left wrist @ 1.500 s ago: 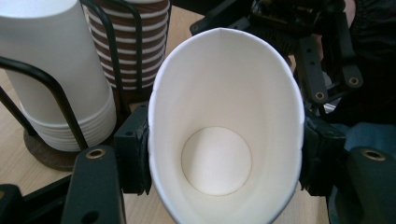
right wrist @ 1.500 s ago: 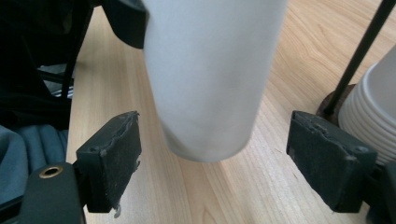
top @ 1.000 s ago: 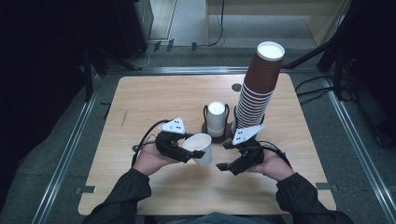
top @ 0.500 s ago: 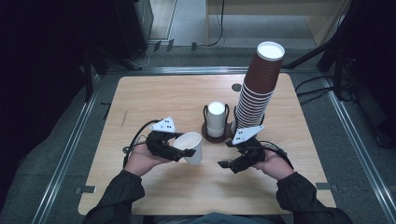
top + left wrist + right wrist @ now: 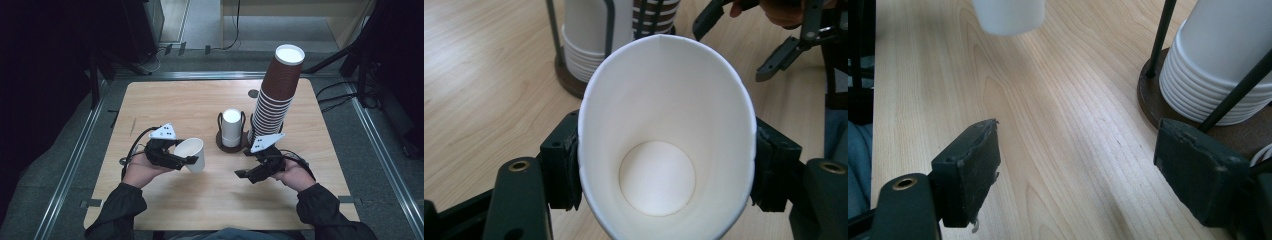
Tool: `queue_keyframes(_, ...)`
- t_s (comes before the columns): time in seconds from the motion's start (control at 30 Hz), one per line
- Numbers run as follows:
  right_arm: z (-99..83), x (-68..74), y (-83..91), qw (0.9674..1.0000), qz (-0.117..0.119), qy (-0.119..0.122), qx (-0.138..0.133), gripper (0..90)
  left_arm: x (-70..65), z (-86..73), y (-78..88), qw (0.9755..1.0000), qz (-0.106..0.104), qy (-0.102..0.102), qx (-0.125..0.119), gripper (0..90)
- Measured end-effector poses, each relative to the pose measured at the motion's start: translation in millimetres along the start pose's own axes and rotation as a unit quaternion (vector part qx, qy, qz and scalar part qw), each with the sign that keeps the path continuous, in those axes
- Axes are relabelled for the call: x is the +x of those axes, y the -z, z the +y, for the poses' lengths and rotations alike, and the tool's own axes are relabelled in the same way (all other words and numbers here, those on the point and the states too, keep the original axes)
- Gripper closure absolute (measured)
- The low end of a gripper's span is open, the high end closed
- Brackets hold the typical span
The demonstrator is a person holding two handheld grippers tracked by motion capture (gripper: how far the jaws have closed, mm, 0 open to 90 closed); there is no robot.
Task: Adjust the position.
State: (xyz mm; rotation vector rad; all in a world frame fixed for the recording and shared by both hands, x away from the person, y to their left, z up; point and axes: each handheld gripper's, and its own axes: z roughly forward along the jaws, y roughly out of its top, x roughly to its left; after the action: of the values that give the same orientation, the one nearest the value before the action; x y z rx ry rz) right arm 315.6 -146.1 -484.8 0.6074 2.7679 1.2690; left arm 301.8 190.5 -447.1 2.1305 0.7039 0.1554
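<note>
A white paper cup (image 5: pixel 192 150) lies on its side in my left gripper (image 5: pixel 186 161), mouth toward the camera in the left gripper view. Its rim (image 5: pixel 664 100) is squeezed into an oval by the pads (image 5: pixel 564 165) on both sides. The jaws have just been opening a little, with the cup still pressed between them. My right gripper (image 5: pixel 243 164) is open over bare wood, nothing between its pads (image 5: pixel 970 167). It sits just in front of a wire holder with a stack of white cups (image 5: pixel 231 127).
A tall, leaning stack of brown cups (image 5: pixel 277 95) stands right of the holder, close behind my right hand. The wooden table (image 5: pixel 190 105) has free room at the left and back. A dark round hole (image 5: pixel 253 93) sits near the far edge.
My left hand has carried the white cup leftward, away from the holder. The right gripper has stayed where it was.
</note>
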Motion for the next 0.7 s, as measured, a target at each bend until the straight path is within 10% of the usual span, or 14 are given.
queue_keyframes(0.7, -7.5, -1.6, 2.9, 0.9999, -0.004, -0.015, 0.004, 19.4, 51.7, -22.0, 20.5, 0.9969, 0.068, 0.037, 0.016, 29.8)
